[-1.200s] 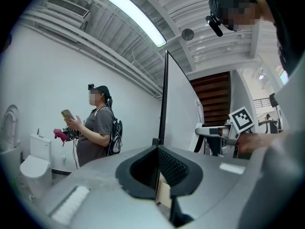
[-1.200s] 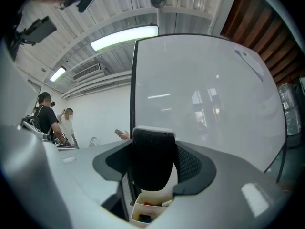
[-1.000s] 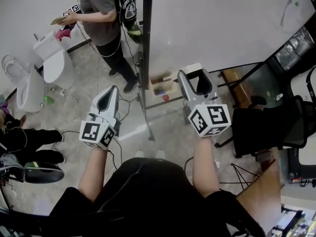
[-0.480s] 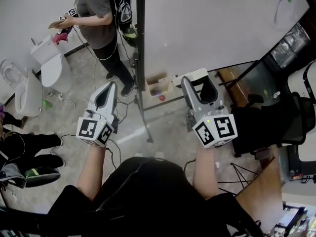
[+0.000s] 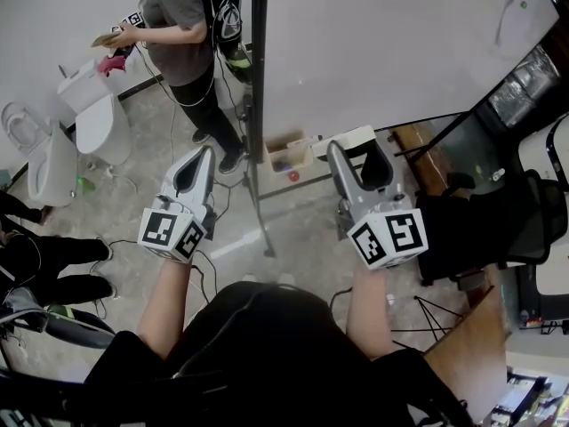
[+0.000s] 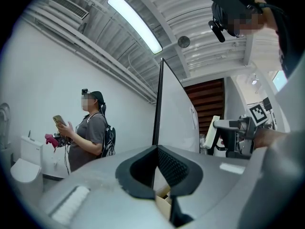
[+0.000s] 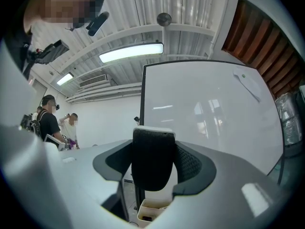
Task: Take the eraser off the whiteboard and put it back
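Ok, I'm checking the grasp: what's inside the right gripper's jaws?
The right gripper holds the eraser, black felt toward the camera, white back beyond. It covers part of the whiteboard behind it.

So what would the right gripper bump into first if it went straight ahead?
Probably the whiteboard. The eraser in the right gripper sticks out in front, so it would touch first; how far is unclear.

We see a pale mottled floor point(image 5: 133, 181), white walls point(image 6: 57, 80), two white toilets point(image 5: 100, 123) at the left and a black chair point(image 5: 484, 225). Strip lights point(image 7: 131, 52) glow on a ribbed ceiling point(image 7: 190, 6); brown slats point(image 6: 209, 99) line one wall.
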`<state>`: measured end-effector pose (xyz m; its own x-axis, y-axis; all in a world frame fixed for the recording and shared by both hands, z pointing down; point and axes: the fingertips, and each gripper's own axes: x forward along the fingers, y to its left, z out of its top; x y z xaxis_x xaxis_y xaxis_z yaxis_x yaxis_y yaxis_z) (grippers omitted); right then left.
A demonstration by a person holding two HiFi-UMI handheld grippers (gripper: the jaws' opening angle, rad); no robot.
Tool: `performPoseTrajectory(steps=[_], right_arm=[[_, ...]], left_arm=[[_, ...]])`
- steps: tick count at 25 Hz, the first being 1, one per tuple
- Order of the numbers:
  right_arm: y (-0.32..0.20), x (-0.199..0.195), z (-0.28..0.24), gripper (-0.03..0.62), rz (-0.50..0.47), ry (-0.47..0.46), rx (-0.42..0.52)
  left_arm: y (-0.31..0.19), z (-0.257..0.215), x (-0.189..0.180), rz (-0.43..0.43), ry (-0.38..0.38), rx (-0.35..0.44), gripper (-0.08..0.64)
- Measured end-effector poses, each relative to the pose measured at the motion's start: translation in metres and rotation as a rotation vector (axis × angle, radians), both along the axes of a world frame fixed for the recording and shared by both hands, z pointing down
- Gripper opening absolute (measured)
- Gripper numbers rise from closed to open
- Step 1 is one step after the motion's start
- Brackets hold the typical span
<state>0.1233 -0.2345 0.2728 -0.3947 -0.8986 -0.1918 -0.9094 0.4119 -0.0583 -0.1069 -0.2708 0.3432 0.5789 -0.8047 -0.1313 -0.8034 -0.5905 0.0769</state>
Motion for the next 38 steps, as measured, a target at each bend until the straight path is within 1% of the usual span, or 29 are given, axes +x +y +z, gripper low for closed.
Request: performPoseTrajectory(steps=[11,28,38], right_arm=[[0.002,0.001,0.001,0.268,0.0,0.005,-0.001],[-0.009,-0.004,0.009,0.268,-0.008,0.008,-0.012],[-0.044,-0.016,0.034,0.268,-0.028,0.02,-0.043]], left_arm=[[0.002,0.0,-0.002,-0.004,0.005,-0.002,0.005],[0.0,0.003,-0.003,-0.007,0.01,-0.011,0.005],[0.001,0.009,-0.006,-0.015,0.011,-0.02,0.005]])
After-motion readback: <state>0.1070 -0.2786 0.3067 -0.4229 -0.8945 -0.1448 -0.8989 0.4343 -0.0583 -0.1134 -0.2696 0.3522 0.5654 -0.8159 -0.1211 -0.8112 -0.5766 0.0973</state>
